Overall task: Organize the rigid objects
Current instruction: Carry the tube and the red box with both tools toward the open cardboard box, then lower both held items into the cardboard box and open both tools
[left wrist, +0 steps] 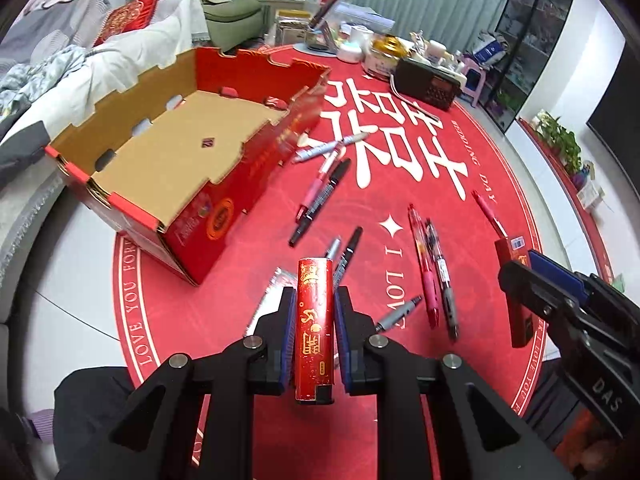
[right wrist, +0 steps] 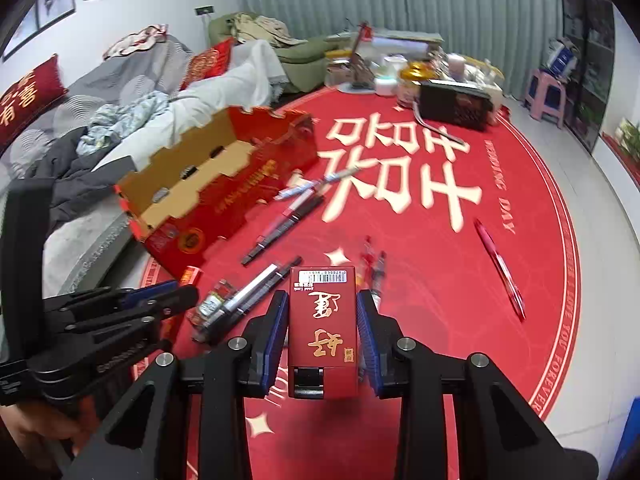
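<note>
Round red printed floor mat (left wrist: 240, 280), pens scattered. Left hand-held gripper (left wrist: 315, 300) clamps a slim red gold-lettered lighter (left wrist: 315, 328); right hand-held gripper (right wrist: 322, 308) clamps a flat red barcoded box (right wrist: 322, 320). Both are held above the mat. Carry each over the open red cardboard tray (left wrist: 140, 152), clear its notched wall, lower, then release.

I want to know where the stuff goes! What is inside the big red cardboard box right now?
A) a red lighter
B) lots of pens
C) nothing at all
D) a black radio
C: the left wrist view shows the cardboard box with only its bare brown floor, while the pens lie outside on the red mat.
</note>
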A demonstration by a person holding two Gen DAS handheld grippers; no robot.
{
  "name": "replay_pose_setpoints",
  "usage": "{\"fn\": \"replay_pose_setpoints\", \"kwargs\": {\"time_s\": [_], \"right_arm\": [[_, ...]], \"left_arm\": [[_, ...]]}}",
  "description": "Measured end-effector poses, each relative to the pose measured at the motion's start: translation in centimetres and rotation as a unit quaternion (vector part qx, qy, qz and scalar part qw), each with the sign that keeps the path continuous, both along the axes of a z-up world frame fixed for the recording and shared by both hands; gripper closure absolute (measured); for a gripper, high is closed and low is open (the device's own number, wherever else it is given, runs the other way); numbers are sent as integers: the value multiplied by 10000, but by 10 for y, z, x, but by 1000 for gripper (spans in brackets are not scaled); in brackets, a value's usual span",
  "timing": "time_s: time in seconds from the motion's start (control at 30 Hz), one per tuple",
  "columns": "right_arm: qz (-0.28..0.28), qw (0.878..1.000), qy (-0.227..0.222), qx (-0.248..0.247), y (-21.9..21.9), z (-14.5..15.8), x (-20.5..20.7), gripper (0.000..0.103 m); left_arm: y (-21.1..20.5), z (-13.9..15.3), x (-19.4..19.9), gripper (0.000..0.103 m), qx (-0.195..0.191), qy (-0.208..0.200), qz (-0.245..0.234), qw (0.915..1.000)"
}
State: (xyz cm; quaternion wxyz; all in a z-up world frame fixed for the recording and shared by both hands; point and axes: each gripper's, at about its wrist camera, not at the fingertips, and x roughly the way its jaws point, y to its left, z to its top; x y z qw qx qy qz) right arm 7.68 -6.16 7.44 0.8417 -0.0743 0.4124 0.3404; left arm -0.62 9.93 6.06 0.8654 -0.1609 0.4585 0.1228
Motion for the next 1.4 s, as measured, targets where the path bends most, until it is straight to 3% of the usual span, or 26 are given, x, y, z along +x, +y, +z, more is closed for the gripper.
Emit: {"fn": "replay_pose_setpoints", "kwargs": {"time_s": [0.43,0.83,1.4], "right_arm": [[287,9994,-142,120,37,26,4,67],[473,9981,-208,340,68,54,14,67],[869,9952,-450,94,137,65,25,67]], "left_arm": [[23,27,6,83,358,-150,200,9990],[62,53,6,83,429,-354,637,9964],[107,54,22,83,545,-213,969,9936]]}}
